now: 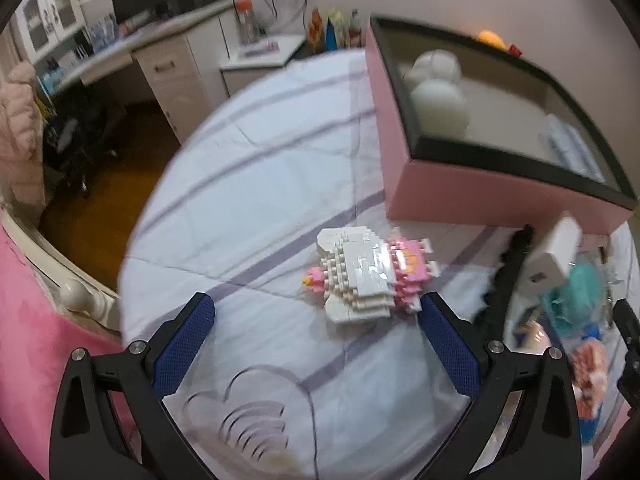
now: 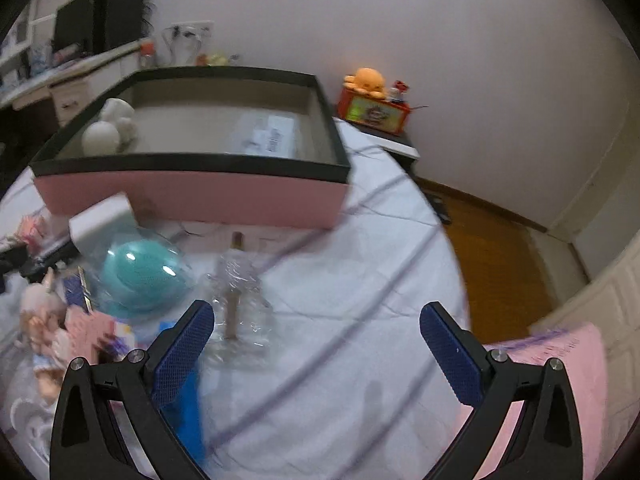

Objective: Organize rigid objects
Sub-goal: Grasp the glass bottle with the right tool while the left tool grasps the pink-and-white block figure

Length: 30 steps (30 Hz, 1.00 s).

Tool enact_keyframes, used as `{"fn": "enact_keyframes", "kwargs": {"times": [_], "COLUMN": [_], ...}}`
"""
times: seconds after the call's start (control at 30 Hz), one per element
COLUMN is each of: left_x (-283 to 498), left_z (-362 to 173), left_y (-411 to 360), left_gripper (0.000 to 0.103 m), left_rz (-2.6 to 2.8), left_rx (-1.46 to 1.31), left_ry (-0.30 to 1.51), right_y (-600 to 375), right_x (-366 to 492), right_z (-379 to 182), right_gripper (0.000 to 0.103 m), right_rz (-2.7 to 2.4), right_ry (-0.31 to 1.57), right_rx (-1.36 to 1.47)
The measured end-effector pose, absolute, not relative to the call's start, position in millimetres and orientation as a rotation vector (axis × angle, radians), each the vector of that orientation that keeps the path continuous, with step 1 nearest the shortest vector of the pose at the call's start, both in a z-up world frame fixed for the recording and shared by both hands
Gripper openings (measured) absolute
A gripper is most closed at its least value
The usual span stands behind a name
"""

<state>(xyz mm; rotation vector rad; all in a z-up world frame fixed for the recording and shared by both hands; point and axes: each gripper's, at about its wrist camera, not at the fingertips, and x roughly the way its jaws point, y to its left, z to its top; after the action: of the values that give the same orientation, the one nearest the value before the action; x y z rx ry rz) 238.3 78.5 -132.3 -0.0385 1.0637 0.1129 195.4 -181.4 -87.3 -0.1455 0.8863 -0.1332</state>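
A white and pink block-built figure (image 1: pixel 362 272) lies on the striped bedsheet, just beyond my open left gripper (image 1: pixel 316 320), nearer its right finger. A pink box with a black rim (image 1: pixel 472 192) stands behind it, holding two white round objects (image 1: pixel 438 108) and a white packet (image 2: pixel 268 136). My right gripper (image 2: pixel 316 328) is open and holds nothing. To its left lie a teal round object in clear wrap (image 2: pixel 142 276), a clear plastic packet with a brown stick (image 2: pixel 236 292), a small doll figure (image 2: pixel 44 320) and a white block (image 2: pixel 102 222).
The bed (image 1: pixel 256 184) drops to a wooden floor (image 2: pixel 504 264) on both sides. A desk with drawers (image 1: pixel 168 68) and a black chair (image 1: pixel 76 140) stand left. An orange plush octopus on a red box (image 2: pixel 372 100) sits on a bedside table. A pink cloth (image 2: pixel 552 380) lies right.
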Motion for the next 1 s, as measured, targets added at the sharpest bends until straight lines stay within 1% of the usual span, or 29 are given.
{"fn": "enact_keyframes", "kwargs": {"times": [0.17, 0.2, 0.23, 0.3, 0.33, 0.37, 0.4, 0.43, 0.47, 0.5, 0.57, 0.63, 1.0], "left_x": [247.8, 247.8, 248.5, 245.7, 243.5, 242.0, 240.5, 240.3, 240.7, 240.7, 240.6, 239.3, 236.2], "left_z": [-134.4, -133.9, -135.2, -134.7, -133.0, -130.8, -128.8, -127.7, -127.4, -127.0, -126.4, -125.2, -121.8], "left_y": [75.3, 76.4, 75.9, 74.4, 72.1, 70.4, 69.8, 67.0, 63.9, 62.5, 63.8, 66.8, 65.6], "left_gripper": [0.103, 0.103, 0.102, 0.095, 0.085, 0.07, 0.063, 0.06, 0.06, 0.06, 0.06, 0.06, 0.06], "left_rz": [0.102, 0.094, 0.085, 0.061, 0.051, 0.045, 0.047, 0.051, 0.06, 0.065, 0.06, 0.05, 0.042], "left_rx": [-0.03, -0.032, -0.032, -0.017, -0.008, -0.009, -0.012, 0.004, 0.025, 0.028, 0.017, 0.003, -0.012], "left_ry": [1.001, 0.986, 0.975, 0.952, 0.941, 0.93, 0.922, 0.918, 0.916, 0.914, 0.919, 0.927, 0.943], "right_y": [-178.1, -177.9, -180.2, -186.6, -186.9, -186.1, -185.4, -184.1, -181.9, -180.5, -177.8, -178.8, -187.5], "right_x": [215.3, 218.3, 219.2, 219.0, 218.4, 216.6, 215.4, 214.1, 212.6, 211.5, 209.1, 208.6, 210.5], "right_z": [-108.1, -112.7, -116.0, -116.7, -116.2, -115.0, -113.6, -112.2, -110.5, -109.3, -107.5, -106.8, -103.4], "right_gripper": [0.102, 0.101, 0.094, 0.092, 0.089, 0.082, 0.077, 0.067, 0.059, 0.055, 0.037, 0.031, 0.031], "right_rz": [-0.085, -0.085, -0.067, -0.044, -0.04, -0.036, -0.031, -0.023, -0.016, -0.012, -0.001, 0.003, 0.016], "right_ry": [0.964, 0.978, 0.986, 0.998, 0.997, 0.989, 0.986, 0.983, 0.98, 0.978, 0.975, 0.977, 0.974], "right_rx": [-0.115, -0.11, -0.08, -0.022, -0.023, -0.027, -0.025, -0.021, -0.023, -0.026, -0.02, -0.012, 0.044]}}
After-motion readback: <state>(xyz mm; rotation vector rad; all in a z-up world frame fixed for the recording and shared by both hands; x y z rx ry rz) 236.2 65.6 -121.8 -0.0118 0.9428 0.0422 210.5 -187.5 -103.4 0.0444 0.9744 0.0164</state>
